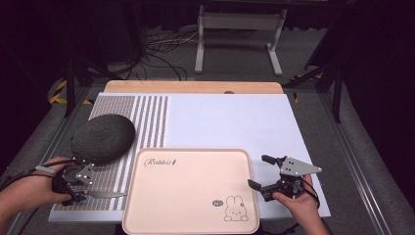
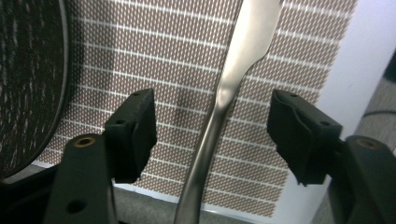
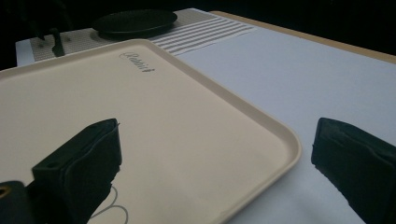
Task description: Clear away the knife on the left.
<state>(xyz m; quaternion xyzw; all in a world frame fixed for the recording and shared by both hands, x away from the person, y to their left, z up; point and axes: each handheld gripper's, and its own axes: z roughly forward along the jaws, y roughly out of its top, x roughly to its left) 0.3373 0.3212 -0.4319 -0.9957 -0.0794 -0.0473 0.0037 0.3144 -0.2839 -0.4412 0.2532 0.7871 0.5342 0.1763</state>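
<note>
A metal butter knife [image 1: 106, 194] lies on the woven striped placemat [image 1: 147, 122], blade pointing toward the tray. My left gripper [image 1: 87, 191] sits low over its handle. In the left gripper view the knife [image 2: 233, 70] runs up between the two black jaws of my left gripper [image 2: 212, 112], with a gap on each side, so the pads do not touch it. A cream tray [image 1: 191, 151] with a rabbit drawing lies at the front middle. My right gripper [image 1: 258, 171] stands open at the tray's right edge, and the tray rim [image 3: 289, 140] passes between the jaws of the right gripper [image 3: 215, 140].
A dark speckled round plate [image 1: 103, 138] rests on the placemat just behind my left hand, also close at the left as the plate [image 2: 28, 84]. A white mat [image 1: 230, 122] covers the table's middle and right. The table's front edge is close to both hands.
</note>
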